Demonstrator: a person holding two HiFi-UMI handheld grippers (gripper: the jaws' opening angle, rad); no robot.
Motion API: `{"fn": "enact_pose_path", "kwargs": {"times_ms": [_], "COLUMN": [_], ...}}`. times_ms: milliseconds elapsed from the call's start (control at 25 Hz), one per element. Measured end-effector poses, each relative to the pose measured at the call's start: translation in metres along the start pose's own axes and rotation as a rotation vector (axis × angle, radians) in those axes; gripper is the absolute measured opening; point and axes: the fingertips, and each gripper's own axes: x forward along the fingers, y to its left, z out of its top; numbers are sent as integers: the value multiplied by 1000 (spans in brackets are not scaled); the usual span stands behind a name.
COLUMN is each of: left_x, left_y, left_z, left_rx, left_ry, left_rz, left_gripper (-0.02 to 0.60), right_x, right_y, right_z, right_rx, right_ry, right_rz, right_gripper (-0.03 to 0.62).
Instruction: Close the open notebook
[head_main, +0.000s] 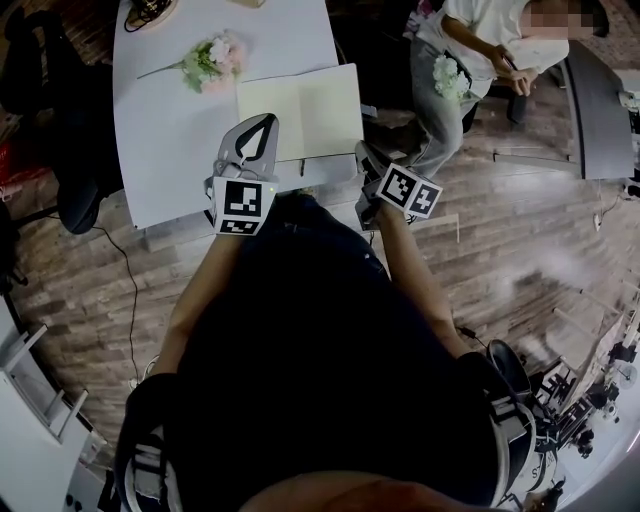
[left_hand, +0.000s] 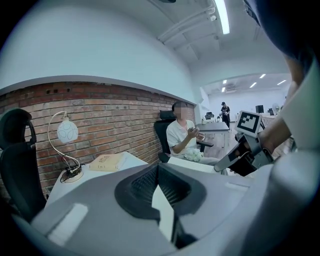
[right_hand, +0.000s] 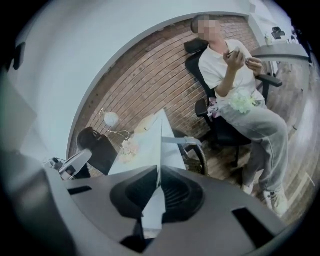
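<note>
Right gripper, clamped on the right edge of the open notebook, should arc it over the spine while the closed, empty left gripper steadies the left page.

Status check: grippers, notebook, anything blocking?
Left gripper shut, empty, above the notebook, left page. Right gripper at its right edge, jaws nearly together, grip unconfirmed. Notebook open on the table. Flowers by its far-left corner.
</note>
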Motion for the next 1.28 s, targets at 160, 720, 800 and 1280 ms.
{"fn": "enact_pose_path", "kwargs": {"times_ms": [160, 720, 800, 1280], "left_x": [-10, -50, -55, -79], "left_y": [11, 32, 37, 49], "left_z": [0, -10, -13, -23], "left_rx": [-4, -3, -3, -25], "left_ry": [-16, -62, -65, -71], "left_rz": [-3, -36, -32, 2], "left_gripper": [6, 6, 6, 6], "right_x": [-4, -10, -8, -4], "right_y": [13, 59, 63, 98], "right_z": [4, 11, 11, 6], "right_rx": [-28, -177, -187, -335], "right_ry": [-26, -108, -117, -125], "right_rz": [-27, -103, -111, -164], "right_gripper": [31, 23, 21, 20]}}
